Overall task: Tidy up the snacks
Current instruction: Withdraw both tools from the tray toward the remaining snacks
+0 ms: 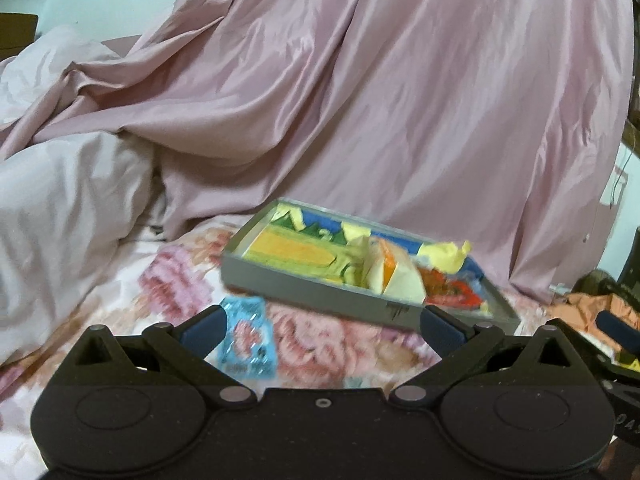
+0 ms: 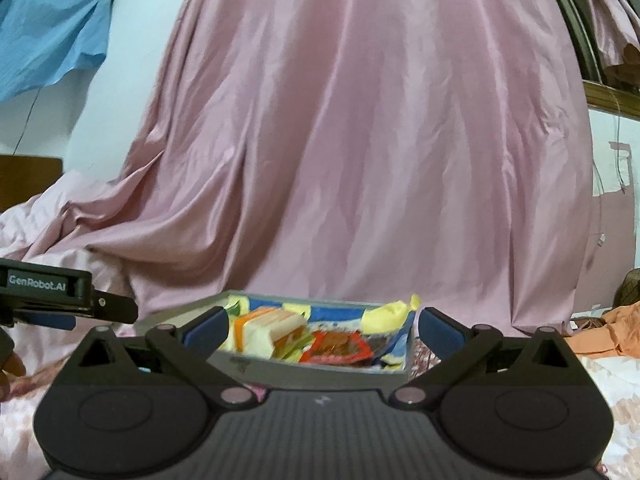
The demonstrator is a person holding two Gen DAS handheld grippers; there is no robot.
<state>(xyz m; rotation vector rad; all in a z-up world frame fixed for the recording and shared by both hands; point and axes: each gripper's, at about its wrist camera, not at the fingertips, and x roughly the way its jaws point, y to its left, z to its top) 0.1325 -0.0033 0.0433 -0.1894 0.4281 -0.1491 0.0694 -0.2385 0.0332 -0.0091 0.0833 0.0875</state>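
A shallow grey box (image 1: pixel 320 294) lies on a floral bedsheet, packed with snack packets in yellow, orange, red and blue. A light blue snack packet (image 1: pixel 248 336) lies loose on the sheet just in front of the box, near the left finger of my left gripper (image 1: pixel 322 326), which is open and holds nothing. In the right wrist view the same grey box (image 2: pixel 316 378) sits between the spread fingers of my right gripper (image 2: pixel 322 328), also open with nothing held. The left gripper (image 2: pixel 60 300) shows at the left edge.
A large pink satin cloth (image 1: pixel 360 100) hangs and pools behind the box. A pale duvet (image 1: pixel 60 208) bulks at the left. Orange fabric (image 2: pixel 616 332) lies at the right. A blue cloth (image 2: pixel 52 40) hangs on the wall, upper left.
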